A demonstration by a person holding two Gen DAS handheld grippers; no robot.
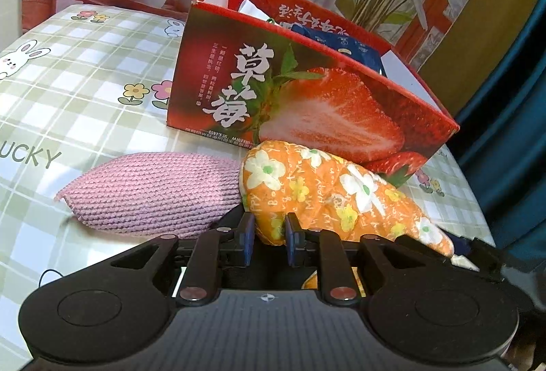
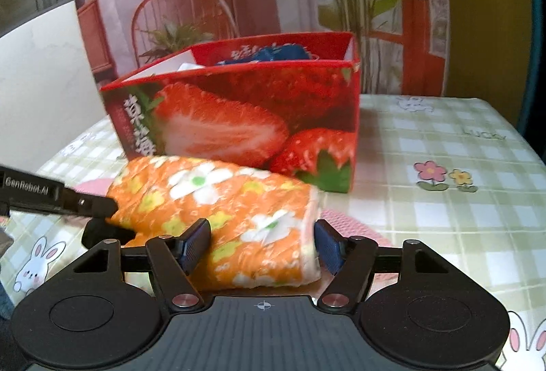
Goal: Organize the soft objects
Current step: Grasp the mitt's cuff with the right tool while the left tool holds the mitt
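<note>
An orange floral cloth roll (image 1: pixel 324 186) lies on the checked tablecloth, right in front of the red strawberry box (image 1: pixel 307 104). My left gripper (image 1: pixel 269 234) is shut on a fold at the roll's left end. In the right wrist view the roll (image 2: pixel 221 197) lies between the pads of my right gripper (image 2: pixel 261 246), which stands open; the right pad sits just beside the roll's end. A pink knitted cloth (image 1: pixel 153 190) lies to the left of the roll, touching it. The box (image 2: pixel 239 118) holds a blue soft item (image 2: pixel 276 53) and something white (image 1: pixel 249 9).
The table wears a green checked cloth (image 2: pixel 443 145) with rabbits and flowers. A printed backdrop of plants and a chair stands behind the box. The other gripper's black arm (image 2: pixel 61 197) reaches in from the left in the right wrist view. A blue curtain (image 1: pixel 512 132) hangs at the right.
</note>
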